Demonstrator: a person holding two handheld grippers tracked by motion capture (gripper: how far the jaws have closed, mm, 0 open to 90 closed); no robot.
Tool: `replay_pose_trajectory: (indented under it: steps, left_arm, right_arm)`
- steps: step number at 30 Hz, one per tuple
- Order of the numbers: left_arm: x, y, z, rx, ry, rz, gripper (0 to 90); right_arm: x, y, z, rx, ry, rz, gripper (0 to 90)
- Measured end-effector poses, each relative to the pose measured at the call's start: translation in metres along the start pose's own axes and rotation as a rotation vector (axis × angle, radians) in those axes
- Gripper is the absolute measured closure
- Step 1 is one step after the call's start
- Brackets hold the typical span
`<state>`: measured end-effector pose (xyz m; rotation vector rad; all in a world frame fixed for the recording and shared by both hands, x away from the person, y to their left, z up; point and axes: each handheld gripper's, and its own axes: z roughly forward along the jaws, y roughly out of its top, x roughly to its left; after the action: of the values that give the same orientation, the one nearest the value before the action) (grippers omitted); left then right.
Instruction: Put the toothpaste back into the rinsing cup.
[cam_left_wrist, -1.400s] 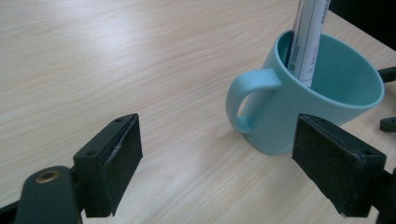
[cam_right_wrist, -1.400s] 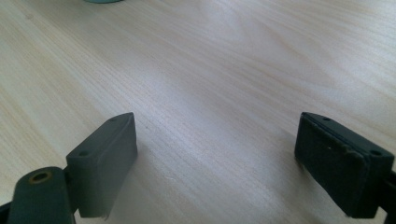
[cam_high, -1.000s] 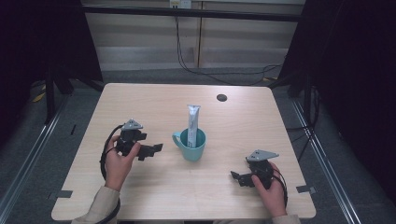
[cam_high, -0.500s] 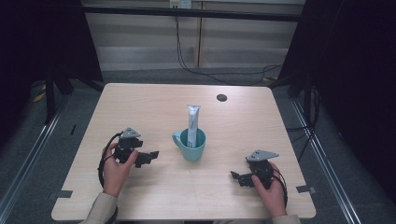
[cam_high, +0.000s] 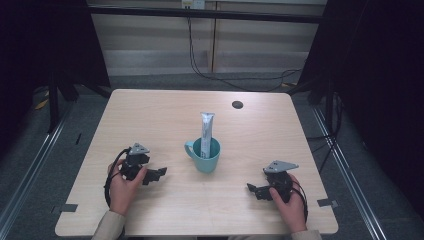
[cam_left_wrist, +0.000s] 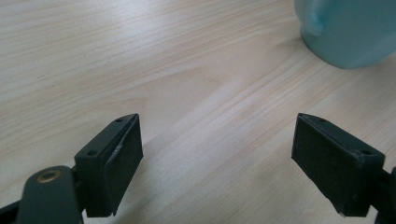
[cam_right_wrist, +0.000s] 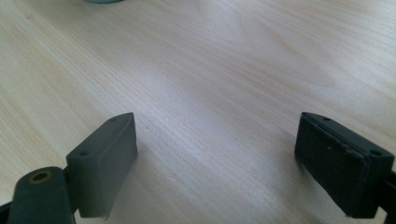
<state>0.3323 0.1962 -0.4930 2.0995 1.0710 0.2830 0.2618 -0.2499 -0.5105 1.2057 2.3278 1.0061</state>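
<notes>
So, high view first: the teal mug (cam_high: 206, 155) sits around the middle of the surface (cam_high: 165, 107), a bit nearer the front edge than the back, handle pointing toward the left side. A white tube (cam_high: 206, 131) stands upright inside it, poking well above the rim. The left tongs (cam_high: 154, 173) rest low on the surface toward the front-left corner, aimed at the mug but clearly apart from it. The right tongs (cam_high: 253, 189) are near the front-right corner, also aimed inward and apart from the mug. There's a small dark round spot (cam_high: 237, 104) up by the back edge, right of centre; can't tell what it is.

Left gripper view: the left tongs (cam_left_wrist: 217, 158) are spread wide with nothing but bare wood between the jaws. The mug (cam_left_wrist: 348, 30) shows in the upper right corner, handle side facing in, still some way off.

Right gripper view: the right tongs (cam_right_wrist: 217, 161) are also wide open and empty, just wood grain ahead. A sliver of the mug (cam_right_wrist: 99, 1) peeks in at the top edge, well apart.

My read on progress: with the tube already standing in the mug and both tongs empty and parked by the front corners, either nothing has been grabbed yet or the tube-in-mug part is done. If anything's left, it's closing in on the mug or tube.
</notes>
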Motion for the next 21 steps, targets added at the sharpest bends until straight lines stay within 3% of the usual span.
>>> replay_pose_trajectory:
  steps: [13, 21]
  left_arm:
    - [-0.0028, -0.0055, 0.0036, 0.008, 0.013, 0.049, 16.1]
    - [-0.0033, -0.0096, 0.0060, 0.013, 0.016, 0.053, 16.1]
  right_arm:
    - [0.0000, 0.0000, 0.0000, 0.000, 0.000, 0.000, 12.6]
    - [0.0000, 0.0000, 0.0000, 0.000, 0.000, 0.000, 12.6]
